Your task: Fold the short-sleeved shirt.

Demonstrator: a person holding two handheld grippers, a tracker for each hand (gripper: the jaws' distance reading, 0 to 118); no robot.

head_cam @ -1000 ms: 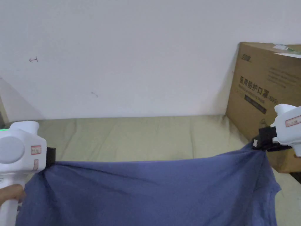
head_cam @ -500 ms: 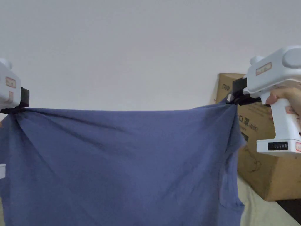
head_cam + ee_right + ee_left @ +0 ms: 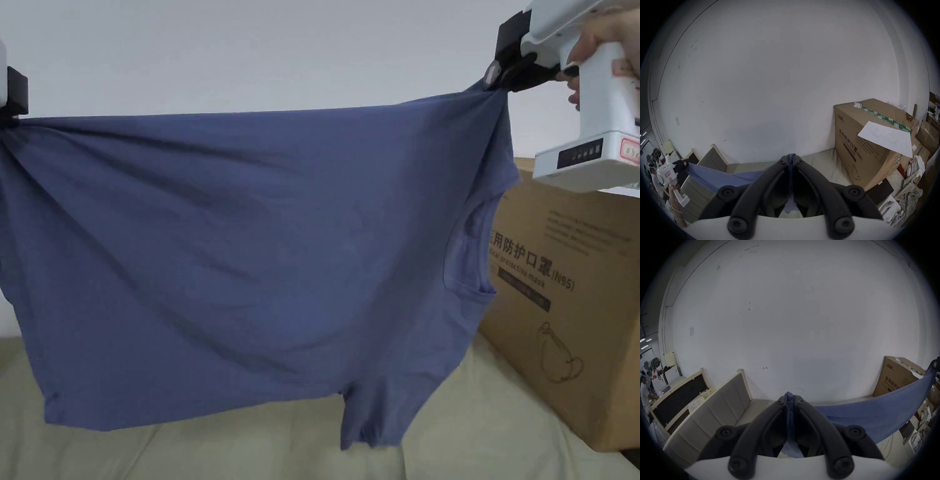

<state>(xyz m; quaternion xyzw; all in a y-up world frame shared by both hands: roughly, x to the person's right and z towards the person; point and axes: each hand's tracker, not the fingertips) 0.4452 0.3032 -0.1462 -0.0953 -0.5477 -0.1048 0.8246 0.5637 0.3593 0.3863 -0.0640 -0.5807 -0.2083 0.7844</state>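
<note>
- We hold the blue shirt [image 3: 250, 250] up in the air, spread wide between our two grippers, in front of the white wall [image 3: 281, 50].
- Our left gripper [image 3: 790, 398] has its fingers closed tight on one top corner of the cloth, which is bunched between them.
- Our right gripper [image 3: 791, 156] has its fingers pinched together on the other top corner.
- The shirt hangs sideways: a sleeve dangles at the bottom, above the pale green bed [image 3: 500, 425], and the collar faces the cardboard box [image 3: 575, 300] at the right.
- A sheet of paper [image 3: 886, 139] lies on the box.
</note>
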